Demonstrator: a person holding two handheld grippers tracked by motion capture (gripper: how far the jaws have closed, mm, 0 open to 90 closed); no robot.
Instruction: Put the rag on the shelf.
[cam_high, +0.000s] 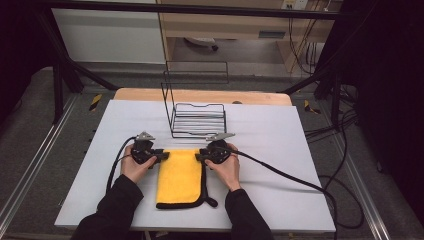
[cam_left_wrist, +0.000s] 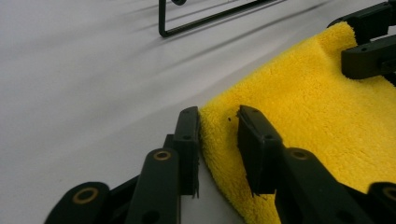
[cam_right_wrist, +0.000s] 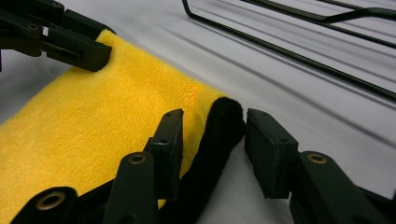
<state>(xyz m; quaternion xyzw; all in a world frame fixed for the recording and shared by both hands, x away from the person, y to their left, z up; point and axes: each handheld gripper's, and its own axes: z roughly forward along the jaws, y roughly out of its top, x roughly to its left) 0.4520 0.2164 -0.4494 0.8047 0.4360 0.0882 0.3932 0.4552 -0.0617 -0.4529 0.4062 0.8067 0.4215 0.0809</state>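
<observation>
A yellow cloth (cam_high: 180, 177) with a black edge lies flat on the white table (cam_high: 280, 150), folded into a long strip. My left gripper (cam_high: 162, 156) sits at its far left corner. In the left gripper view, the jaws (cam_left_wrist: 217, 128) straddle that corner of the cloth (cam_left_wrist: 303, 116), which lies flat and unpinched between them. My right gripper (cam_high: 200, 156) is at the far right corner. Its jaws (cam_right_wrist: 212, 135) stand apart around the black edge (cam_right_wrist: 219, 126), with a small gap to the right pad. Each gripper view also shows the other gripper (cam_left_wrist: 369, 46) (cam_right_wrist: 70, 44) across the cloth.
A black wire rack (cam_high: 197, 120) stands just beyond the cloth in the middle of the table, with its base wire close ahead of both grippers (cam_left_wrist: 201, 21) (cam_right_wrist: 303, 51). Cables trail from each gripper toward the table's sides. A wooden strip edges the far side.
</observation>
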